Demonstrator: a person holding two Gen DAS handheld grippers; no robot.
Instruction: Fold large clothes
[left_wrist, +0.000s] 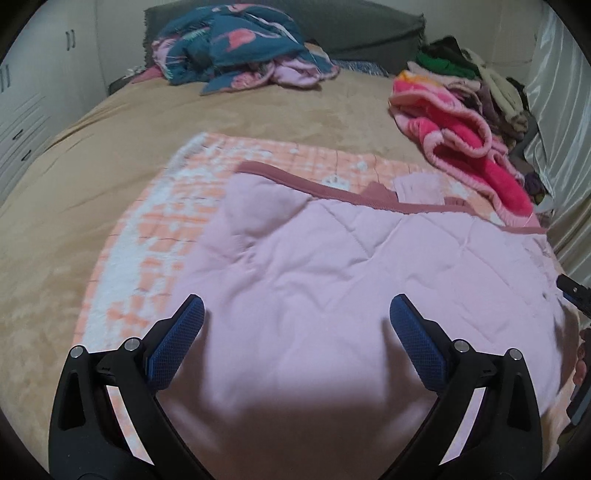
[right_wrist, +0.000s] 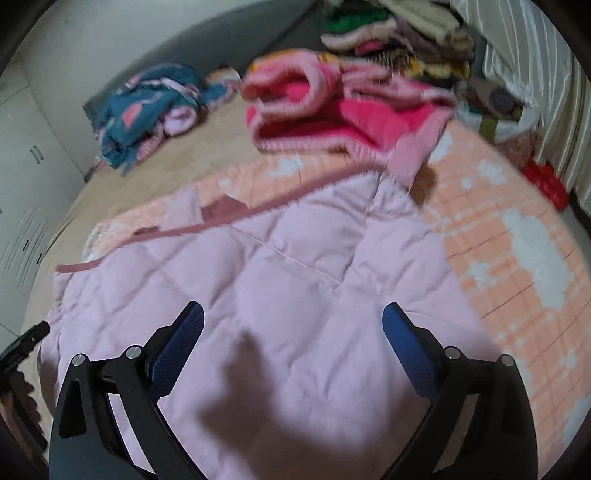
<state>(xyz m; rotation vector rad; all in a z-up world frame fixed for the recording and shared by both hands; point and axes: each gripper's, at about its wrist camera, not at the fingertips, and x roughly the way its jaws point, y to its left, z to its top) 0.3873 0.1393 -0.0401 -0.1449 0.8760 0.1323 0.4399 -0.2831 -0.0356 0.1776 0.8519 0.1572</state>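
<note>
1. Tan bedspread (left_wrist: 258, 114) covers a wide bed, with white cupboards (left_wrist: 33, 92) to one side and a pale shiny curtain (left_wrist: 561, 122) to the other.
2. An orange-and-white checked blanket (left_wrist: 155, 221) lies flat on the bedspread.
3. On top of that blanket is the pale pink quilted garment (left_wrist: 332, 273) — spread out, with a darker rose trim (left_wrist: 295, 181) along its far edge.
4. The left gripper (left_wrist: 295, 314) hovers over the near part of the garment, jaws spread wide and holding nothing.
5. The right gripper (right_wrist: 291, 321) is likewise above the pink fabric — its blue pads (right_wrist: 181, 350) are wide apart and empty.
6. A crumpled teal floral quilt (left_wrist: 240, 48) sits near the grey headboard (left_wrist: 369, 26).
7. A bright pink fleece piece (right_wrist: 332, 114) lies beside the far edge of the garment, in front of a stack of folded clothes (right_wrist: 399, 48).
</note>
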